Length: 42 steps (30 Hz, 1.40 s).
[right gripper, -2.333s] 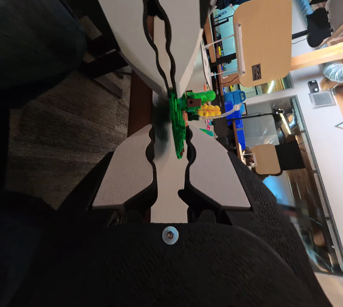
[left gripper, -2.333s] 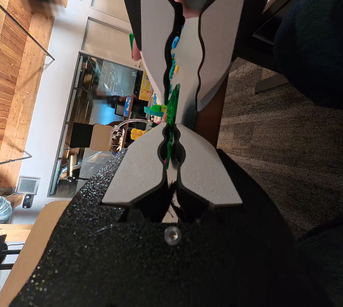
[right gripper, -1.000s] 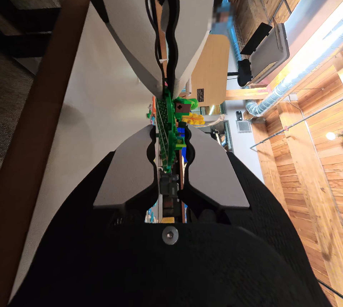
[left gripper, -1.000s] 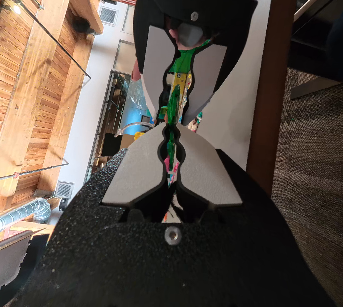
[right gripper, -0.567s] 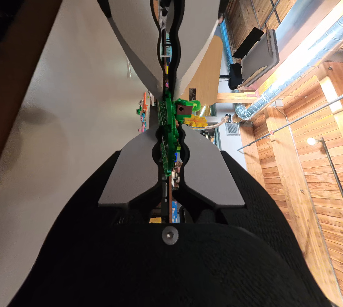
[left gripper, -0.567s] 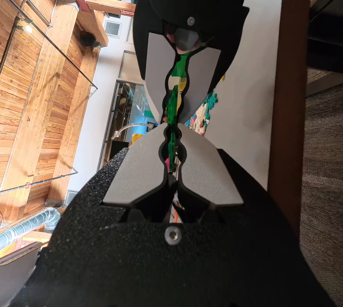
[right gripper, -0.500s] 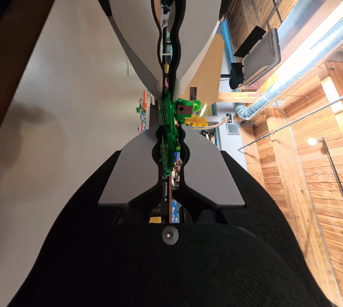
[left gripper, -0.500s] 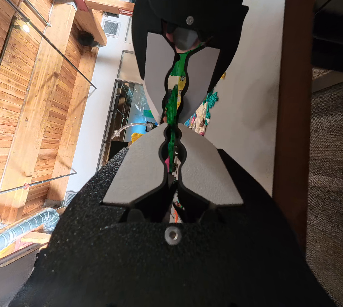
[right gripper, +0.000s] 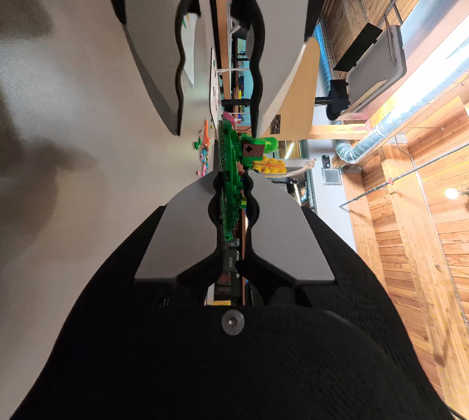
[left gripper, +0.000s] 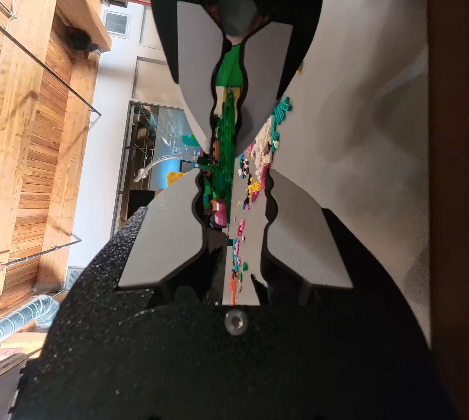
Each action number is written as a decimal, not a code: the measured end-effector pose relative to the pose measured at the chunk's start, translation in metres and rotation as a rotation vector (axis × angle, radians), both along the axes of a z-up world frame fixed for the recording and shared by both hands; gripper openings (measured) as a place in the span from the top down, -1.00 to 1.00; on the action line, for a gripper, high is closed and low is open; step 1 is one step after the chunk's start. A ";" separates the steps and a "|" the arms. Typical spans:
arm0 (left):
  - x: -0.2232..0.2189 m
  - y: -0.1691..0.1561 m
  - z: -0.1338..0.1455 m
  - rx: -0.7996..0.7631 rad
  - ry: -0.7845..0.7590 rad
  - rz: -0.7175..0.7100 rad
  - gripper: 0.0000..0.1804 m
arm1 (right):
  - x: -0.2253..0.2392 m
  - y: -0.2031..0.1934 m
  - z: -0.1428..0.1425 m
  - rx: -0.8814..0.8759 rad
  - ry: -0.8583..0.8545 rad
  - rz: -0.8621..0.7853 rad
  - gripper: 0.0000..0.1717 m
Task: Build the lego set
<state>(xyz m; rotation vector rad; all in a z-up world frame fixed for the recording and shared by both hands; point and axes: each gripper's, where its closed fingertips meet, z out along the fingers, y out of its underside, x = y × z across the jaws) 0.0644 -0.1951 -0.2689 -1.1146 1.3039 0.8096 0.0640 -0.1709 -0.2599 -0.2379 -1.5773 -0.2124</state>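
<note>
1. The right gripper (right gripper: 233, 188) pinches the green brick plate (right gripper: 229, 179) by its edge. Both pads press on it, so the plate stays up on its side.
2. The left gripper (left gripper: 233, 188) is spread wide. The plate (left gripper: 223, 166) sits close to its 9 o'clock finger, and the 3 o'clock finger (left gripper: 291, 207) is clear of it.
3. Small bricks (right gripper: 256, 151) and a yellow piece (right gripper: 274, 164) stick out from the plate toward 3 o'clock.
4. Loose bricks (left gripper: 253, 189) lie on the grey table (left gripper: 355, 128) beyond the plate.
</note>
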 end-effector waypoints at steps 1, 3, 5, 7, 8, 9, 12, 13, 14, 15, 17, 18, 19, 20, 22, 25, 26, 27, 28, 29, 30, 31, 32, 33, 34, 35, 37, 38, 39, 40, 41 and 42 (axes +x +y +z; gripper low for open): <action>0.000 0.001 0.001 0.006 -0.003 -0.003 0.53 | -0.001 0.000 -0.001 -0.001 -0.003 0.004 0.83; -0.001 0.004 0.001 0.018 0.012 -0.002 0.59 | -0.002 0.000 -0.002 0.000 -0.005 0.012 0.84; -0.001 0.006 -0.002 0.017 0.031 -0.003 0.65 | -0.002 0.000 -0.003 0.001 -0.005 0.017 0.83; 0.000 0.006 -0.004 0.019 0.040 -0.009 0.70 | -0.003 0.000 -0.002 -0.004 -0.002 0.020 0.83; 0.000 0.006 -0.004 0.026 0.043 -0.012 0.74 | -0.003 0.000 -0.002 -0.005 0.000 0.021 0.83; 0.000 0.007 -0.003 0.041 0.048 -0.011 0.77 | -0.003 0.000 -0.002 -0.006 0.001 0.021 0.84; 0.000 0.007 0.001 0.078 0.055 -0.004 0.93 | -0.003 -0.001 -0.004 -0.003 -0.007 0.019 0.83; -0.001 0.007 0.000 0.073 0.049 -0.001 0.93 | -0.004 -0.001 -0.004 -0.002 -0.008 0.018 0.83; -0.001 0.006 0.000 0.068 0.035 0.004 0.92 | -0.004 -0.001 -0.004 -0.003 -0.009 0.016 0.83; -0.001 0.006 0.000 0.064 0.021 0.009 0.92 | -0.004 -0.001 -0.004 -0.006 -0.009 0.015 0.83; -0.002 0.006 0.001 0.057 0.006 0.025 0.92 | -0.004 -0.001 -0.004 -0.011 -0.007 0.010 0.83; -0.002 0.006 0.001 0.053 -0.004 0.035 0.93 | -0.005 -0.001 -0.004 -0.010 -0.006 0.005 0.83; -0.002 0.006 0.001 0.050 -0.009 0.043 0.93 | -0.005 -0.001 -0.003 -0.012 -0.003 0.001 0.83; -0.002 0.006 0.001 0.042 -0.008 0.048 0.93 | -0.005 -0.002 -0.002 -0.018 0.000 -0.002 0.84; -0.003 0.005 -0.001 -0.001 -0.017 0.056 0.94 | -0.005 -0.002 -0.003 -0.025 -0.005 -0.004 0.84; -0.003 0.005 -0.003 -0.037 -0.008 0.061 0.94 | -0.006 -0.003 -0.006 -0.034 -0.012 -0.011 0.84; -0.002 0.005 -0.002 -0.029 -0.019 0.057 0.94 | -0.005 -0.003 -0.005 -0.049 -0.008 -0.009 0.84; -0.002 0.005 -0.001 -0.025 -0.042 0.052 0.94 | -0.005 -0.003 -0.005 -0.064 -0.008 -0.008 0.84; -0.002 0.005 -0.001 -0.023 -0.065 0.044 0.94 | -0.005 -0.003 -0.005 -0.074 -0.009 -0.008 0.84; -0.002 0.004 0.001 -0.015 -0.095 0.036 0.93 | -0.005 -0.003 -0.004 -0.081 -0.006 -0.006 0.84; -0.002 0.003 0.003 -0.004 -0.131 0.031 0.87 | -0.005 -0.004 -0.002 -0.088 0.000 -0.003 0.84; -0.001 0.002 0.003 -0.013 -0.154 0.022 0.77 | -0.005 -0.005 -0.001 -0.093 0.002 -0.003 0.84; 0.000 0.000 0.003 -0.018 -0.170 0.018 0.74 | -0.006 -0.004 -0.001 -0.097 0.001 -0.006 0.84; -0.001 -0.001 0.004 -0.006 -0.172 0.018 0.76 | -0.006 -0.004 0.000 -0.097 0.002 -0.008 0.84; -0.001 -0.002 0.004 0.004 -0.157 0.014 0.81 | -0.006 -0.003 0.000 -0.096 0.002 -0.009 0.84; -0.001 -0.003 0.002 0.009 -0.135 0.015 0.83 | -0.006 -0.003 0.000 -0.096 0.000 -0.010 0.84; -0.002 -0.002 -0.001 0.022 -0.095 0.026 0.84 | -0.006 -0.004 -0.001 -0.093 -0.005 -0.006 0.84; -0.003 -0.002 -0.002 0.029 -0.080 0.032 0.86 | -0.006 -0.004 -0.002 -0.091 -0.011 -0.004 0.84; -0.004 -0.001 -0.002 0.034 -0.071 0.040 0.86 | -0.006 -0.005 -0.003 -0.088 -0.013 0.000 0.84; -0.005 0.000 -0.002 0.035 -0.066 0.049 0.86 | -0.006 -0.006 -0.004 -0.087 -0.015 0.004 0.84; -0.005 0.000 -0.003 0.036 -0.062 0.053 0.86 | -0.007 -0.007 -0.004 -0.087 -0.016 0.008 0.84; -0.005 0.000 -0.002 0.048 -0.058 0.055 0.92 | -0.007 -0.008 -0.004 -0.087 -0.015 0.012 0.84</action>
